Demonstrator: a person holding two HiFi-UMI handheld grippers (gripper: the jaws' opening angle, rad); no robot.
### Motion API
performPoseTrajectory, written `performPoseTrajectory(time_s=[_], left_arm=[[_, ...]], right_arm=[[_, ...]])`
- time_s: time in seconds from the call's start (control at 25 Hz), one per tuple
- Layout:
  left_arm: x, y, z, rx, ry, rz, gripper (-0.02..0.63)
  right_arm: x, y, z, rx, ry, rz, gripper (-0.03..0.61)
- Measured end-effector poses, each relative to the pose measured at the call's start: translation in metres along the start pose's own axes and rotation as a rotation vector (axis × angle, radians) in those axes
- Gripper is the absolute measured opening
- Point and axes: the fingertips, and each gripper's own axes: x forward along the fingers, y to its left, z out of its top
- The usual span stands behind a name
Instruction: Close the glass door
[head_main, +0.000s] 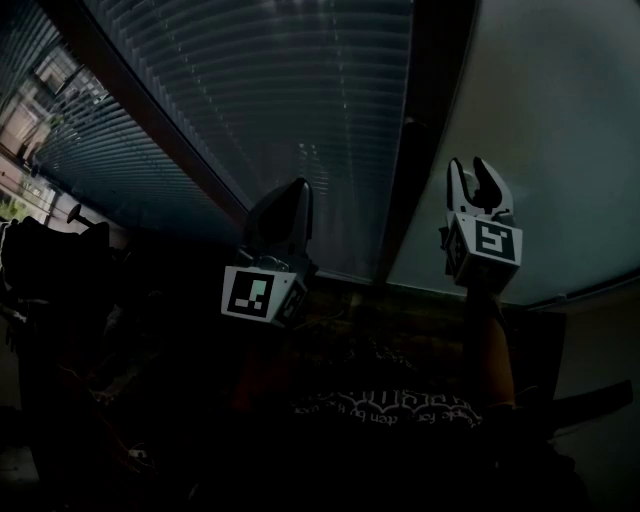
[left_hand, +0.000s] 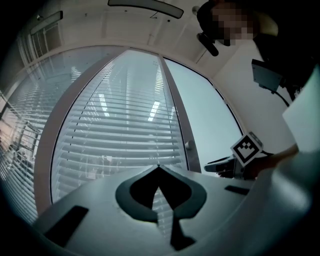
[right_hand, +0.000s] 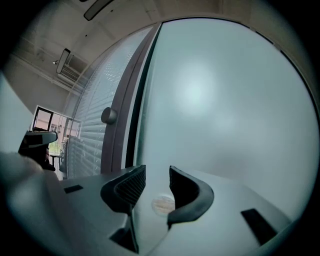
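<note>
The glass door has horizontal blinds behind its pane and a dark upright frame along its right edge. A round knob sits on that frame. To the right of the frame is a frosted glass panel. My left gripper is raised in front of the blinds, its jaws shut on nothing. My right gripper is held up before the frosted panel with its jaws open and empty. Neither gripper touches the door.
A dark narrow strip runs between the door frame and the frosted panel. A bright window lies far left, with dark furniture below it. The person's dark shirt fills the lower part of the head view.
</note>
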Motion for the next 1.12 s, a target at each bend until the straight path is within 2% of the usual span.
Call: performPoseTrajectory(time_s=[0.36, 0.56, 0.92, 1.12], left_arm=[[0.007, 0.002, 0.008, 0.011, -0.019, -0.001, 0.002], [0.009, 0.0, 0.008, 0.009, -0.018, -0.016, 0.002], [0.008, -0.003, 0.005, -0.001, -0.01, -0.025, 0.002], [0.008, -0.013, 0.01, -0.005, -0.018, -0.042, 0.002]], right_arm=[[0.002, -0.003, -0.001, -0.018, -0.002, -0.022, 0.144], [0.003, -0.008, -0.001, -0.042, 0.002, -0.066, 0.086], [-0.006, -0.006, 0.0, -0.015, 0.006, -0.024, 0.087], [-0.029, -0.011, 0.018, 0.005, -0.047, -0.022, 0.084]])
